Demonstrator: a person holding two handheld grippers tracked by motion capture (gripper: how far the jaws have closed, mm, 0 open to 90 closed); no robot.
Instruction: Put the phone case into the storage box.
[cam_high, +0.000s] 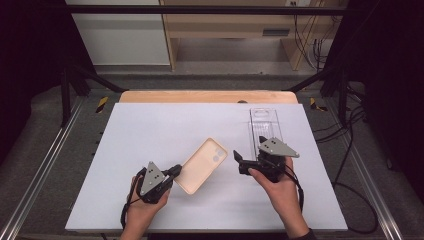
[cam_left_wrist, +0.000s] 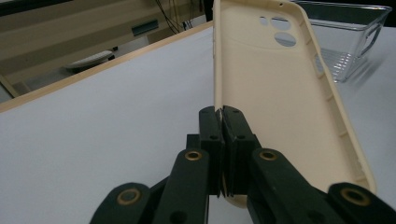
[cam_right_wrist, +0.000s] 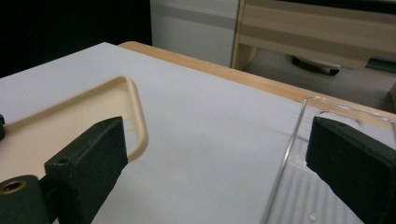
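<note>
We see a broad, flat table (cam_high: 150, 130) with a smooth, matte white top and a strip of pale wood along its far edge. On its far right lies a long, narrow tray (cam_high: 264, 121) of clear, hard plastic, rectangular with rounded corners; in the left gripper view its floor is finely ribbed and its walls glint.

Near the middle of the table we find the phone case (cam_high: 202, 165), a soft-looking cream shell with rounded corners, a raised lip around its rim and a cluster of round and oval camera holes at its far end. Its hollow inside faces up, and it runs slantwise from near left to far right, just left of the tray.

The left gripper (cam_high: 174, 172), black with a grey three-cornered plate on top, sits at the near left. In the left gripper view its jaws are pressed together on the thin near edge of the case, pinching the lip.

The right gripper (cam_high: 237, 159), of the same build, is just right of the case and beside the tray's near end. Its blocky black jaws stand wide apart with nothing between them, one before the case, the other before the tray.
</note>
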